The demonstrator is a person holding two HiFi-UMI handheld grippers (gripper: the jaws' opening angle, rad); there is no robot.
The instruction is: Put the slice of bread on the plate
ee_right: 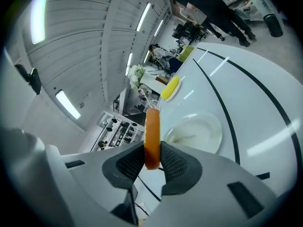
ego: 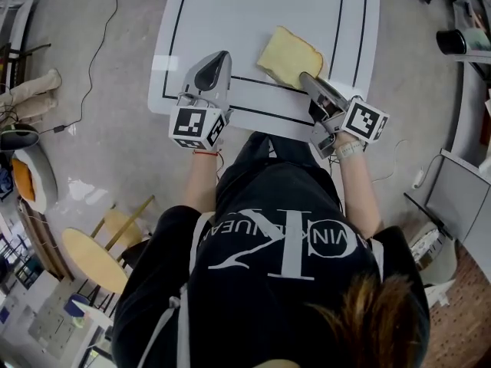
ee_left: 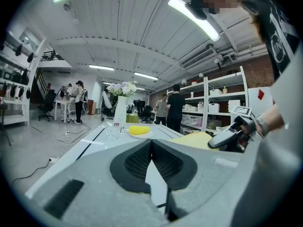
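The right gripper (ee_right: 152, 155) pinches the slice of bread (ego: 290, 54) by its edge, holding it over the white table (ego: 230, 21) at upper centre of the head view. The empty white plate (ee_right: 215, 129) lies beside it. The left gripper (ee_left: 151, 143) hangs at the table's near edge, jaws pressed together on nothing; cables trail across the grey floor (ego: 92, 129).

Ahead of the slice of bread (ee_right: 152, 136) in my right gripper (ee_right: 152, 159), the table (ee_right: 255, 103) lies bare right up to the plate (ee_right: 196, 134). Beyond it a glass (ee_left: 111, 126), a vase (ee_left: 120, 119) and what may be yellow fruit on a dish (ee_left: 139, 130) crowd the far end. My left gripper (ee_left: 151, 148) sits well aside.
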